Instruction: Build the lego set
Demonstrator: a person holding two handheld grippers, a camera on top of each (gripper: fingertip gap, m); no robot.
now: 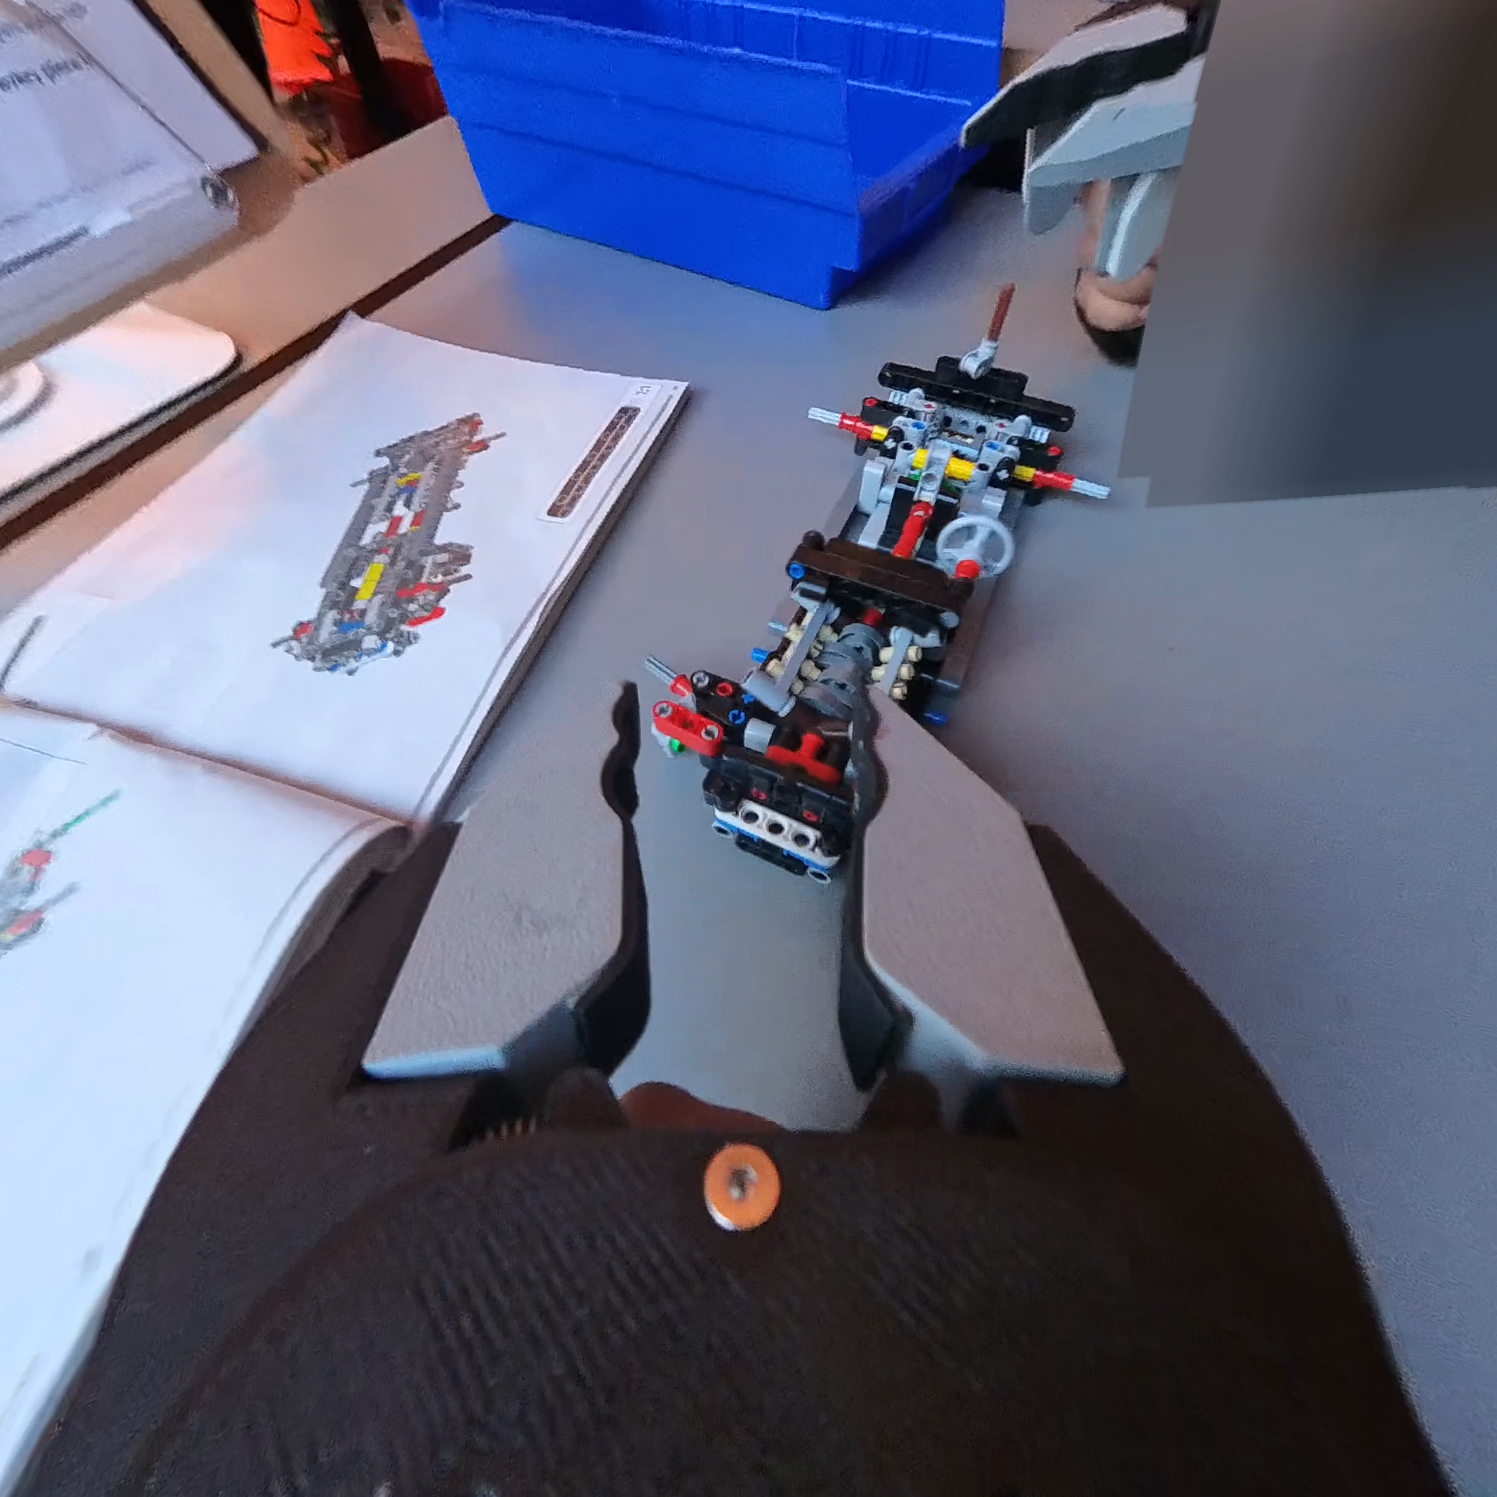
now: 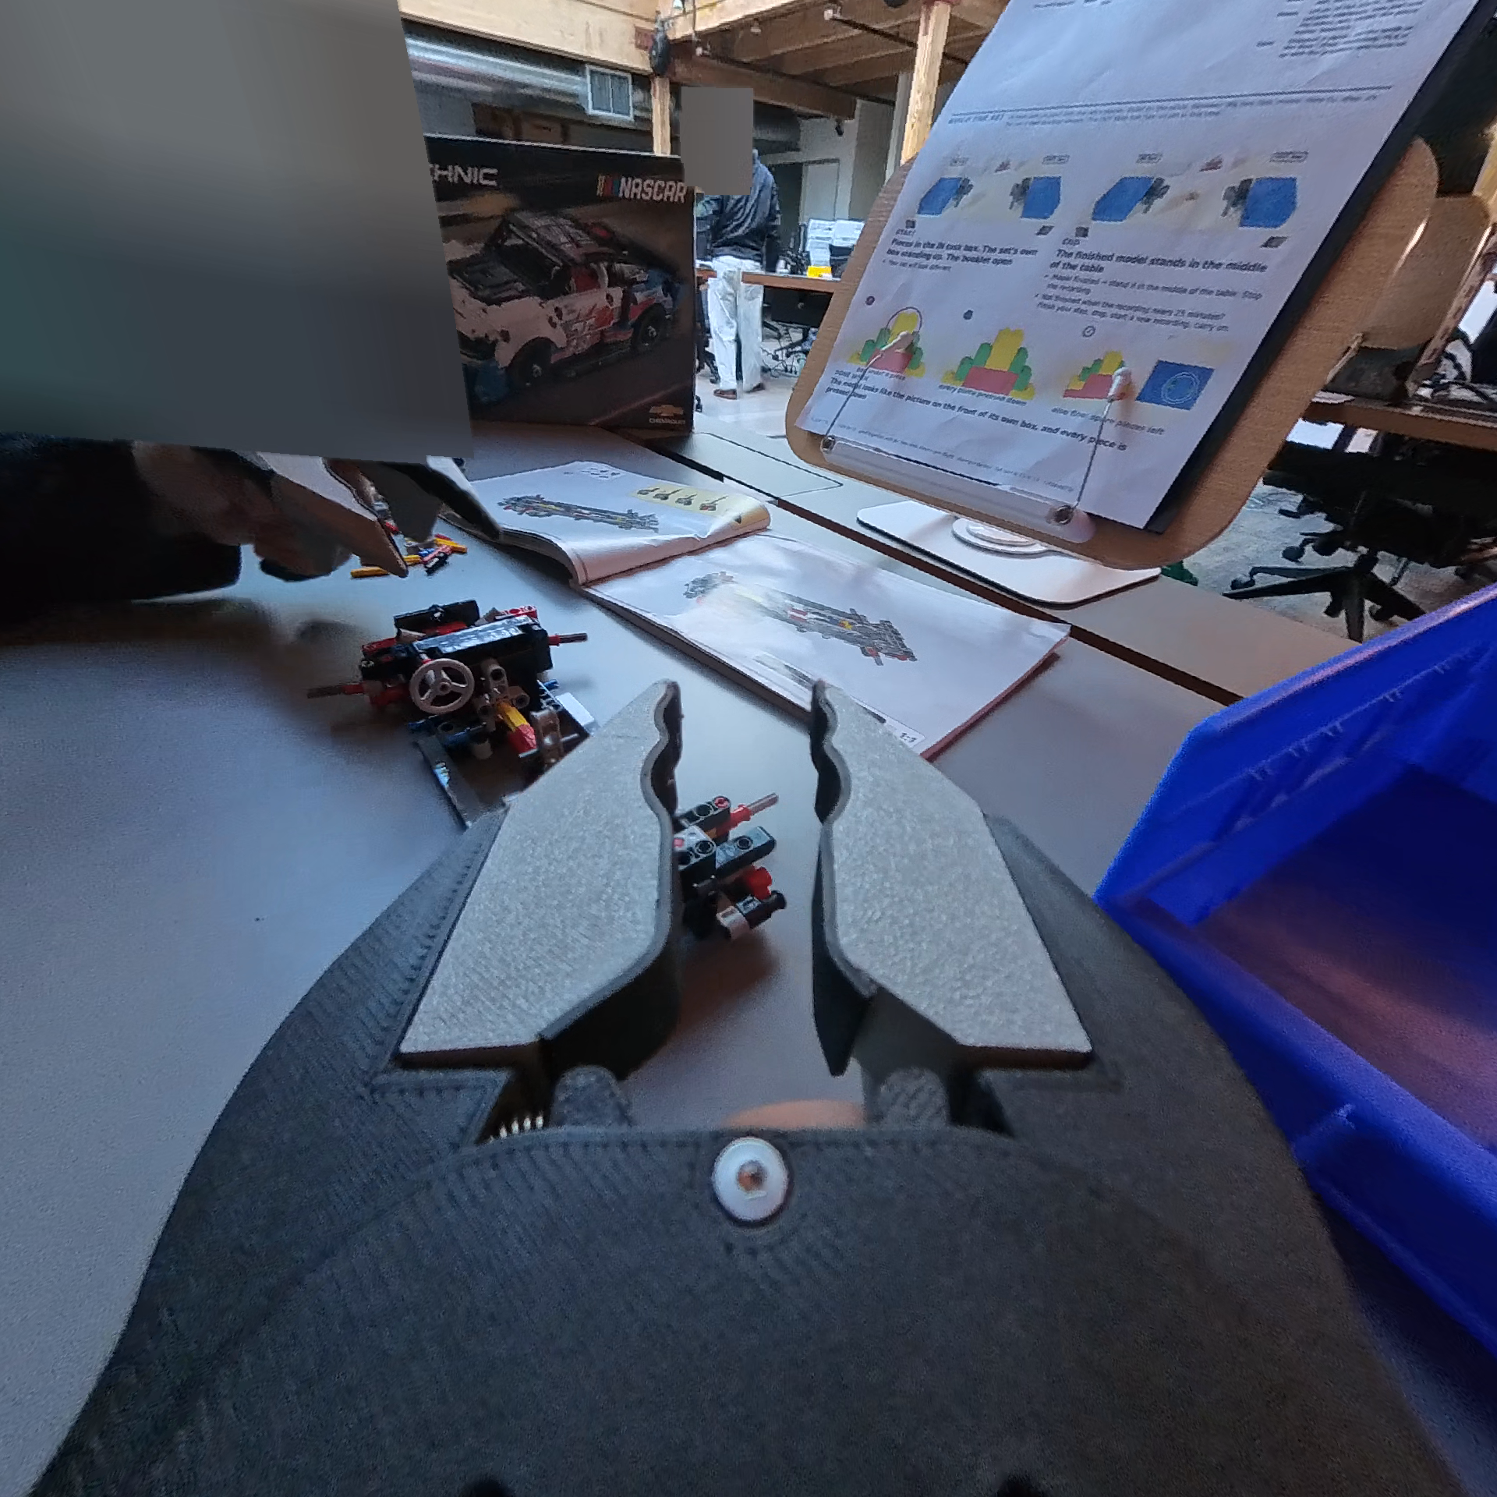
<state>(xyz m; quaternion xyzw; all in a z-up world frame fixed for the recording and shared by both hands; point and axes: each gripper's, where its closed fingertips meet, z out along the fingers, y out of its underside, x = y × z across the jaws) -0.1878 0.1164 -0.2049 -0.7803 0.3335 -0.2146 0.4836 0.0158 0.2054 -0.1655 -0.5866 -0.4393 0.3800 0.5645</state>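
The fingers of the left gripper [image 1: 749,778] are seen spread apart in the left wrist view, above the near end of a long brick-built chassis [image 1: 883,616] that lies on the grey surface [image 1: 1215,810]; the right finger [image 1: 931,818] covers that end's edge, while a clear gap is left between the left finger [image 1: 567,850] and the model, so nothing is gripped. A white steering wheel [image 1: 976,544] is mounted midway along the chassis. An open instruction booklet [image 1: 324,567] is laid to the left, a blue bin [image 1: 713,138] stands beyond, and the right gripper [image 1: 1093,154] is seen at the upper right. In the right wrist view, the fingers of the right gripper [image 2: 745,745] are held apart over the surface, with the black and red end of the chassis [image 2: 725,867] showing between them, below the tips; whether the pads touch it cannot be told. The booklet [image 2: 810,632] lies ahead, a car set box [image 2: 567,283] and a paper stand [image 2: 1093,283] are placed behind, loose small pieces [image 2: 429,555] are scattered near the left gripper [image 2: 381,518], and the blue bin [image 2: 1337,891] is at the right.
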